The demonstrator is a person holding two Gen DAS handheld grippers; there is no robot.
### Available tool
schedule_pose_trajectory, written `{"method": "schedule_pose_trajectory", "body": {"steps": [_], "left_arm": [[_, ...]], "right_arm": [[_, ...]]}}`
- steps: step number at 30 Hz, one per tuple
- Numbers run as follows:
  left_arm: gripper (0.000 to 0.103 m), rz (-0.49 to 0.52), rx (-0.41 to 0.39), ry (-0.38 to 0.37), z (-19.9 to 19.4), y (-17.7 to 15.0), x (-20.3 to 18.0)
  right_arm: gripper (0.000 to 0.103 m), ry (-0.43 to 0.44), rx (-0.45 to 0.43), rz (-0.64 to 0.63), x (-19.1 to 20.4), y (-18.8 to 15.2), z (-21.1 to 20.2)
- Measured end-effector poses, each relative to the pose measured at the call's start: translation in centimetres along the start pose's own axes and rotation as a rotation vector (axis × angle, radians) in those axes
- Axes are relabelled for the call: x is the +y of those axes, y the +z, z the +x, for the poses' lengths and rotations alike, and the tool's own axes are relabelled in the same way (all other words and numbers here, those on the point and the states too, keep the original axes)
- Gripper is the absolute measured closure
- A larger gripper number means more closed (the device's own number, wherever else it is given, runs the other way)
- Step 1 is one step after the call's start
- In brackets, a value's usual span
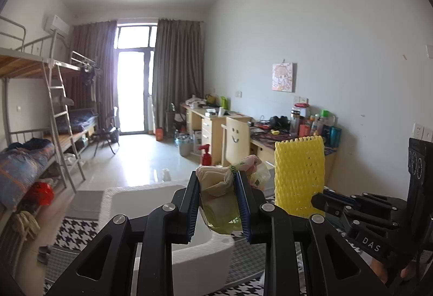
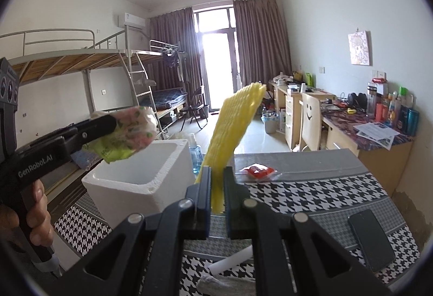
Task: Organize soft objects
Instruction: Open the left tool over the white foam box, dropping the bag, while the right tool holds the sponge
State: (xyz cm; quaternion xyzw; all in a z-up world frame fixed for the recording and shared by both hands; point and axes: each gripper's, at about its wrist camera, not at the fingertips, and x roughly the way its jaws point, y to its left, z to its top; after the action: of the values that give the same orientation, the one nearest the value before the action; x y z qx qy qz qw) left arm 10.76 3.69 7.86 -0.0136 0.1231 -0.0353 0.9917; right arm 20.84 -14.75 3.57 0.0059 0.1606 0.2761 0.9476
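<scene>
Dormitory room, bunk beds left and cluttered desks right: over a houndstooth-patterned table (image 2: 338,187), both hand-held tools carry soft packaging toward an open white foam box (image 2: 140,171). Left gripper (image 1: 217,198) is pinching a crumpled plastic bag (image 1: 219,195), which sits between its blue pads directly above the box's hollow. Right gripper (image 2: 216,189) is pressed onto the lower edge of a yellow foam net sleeve (image 2: 232,122), which stands up and leans away from the fingers, just beside the box and to the right of the bag. Done well, the drop would likely mean lowering the bag inside the walls before releasing, since so light a bundle could drift or cling to a pad; the sleeve would then probably follow. A red packet (image 2: 258,171) and a dark phone (image 2: 370,239) lie on the table
</scene>
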Motion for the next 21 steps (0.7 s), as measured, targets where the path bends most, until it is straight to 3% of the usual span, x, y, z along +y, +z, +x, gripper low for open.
{"method": "schedule_pose_trajectory", "body": {"steps": [13,21], "left_arm": [[0.075,-0.017,-0.003,0.095,0.5,0.4,2.0],[0.075,-0.037,0.038,0.145,1.0,0.1,3.4]], "right_arm": [[0.092,0.06,-0.009,-0.027,0.9,1.2,1.2],[0.092,0.122,0.004,-0.055,2.2,1.6,2.2]]}}
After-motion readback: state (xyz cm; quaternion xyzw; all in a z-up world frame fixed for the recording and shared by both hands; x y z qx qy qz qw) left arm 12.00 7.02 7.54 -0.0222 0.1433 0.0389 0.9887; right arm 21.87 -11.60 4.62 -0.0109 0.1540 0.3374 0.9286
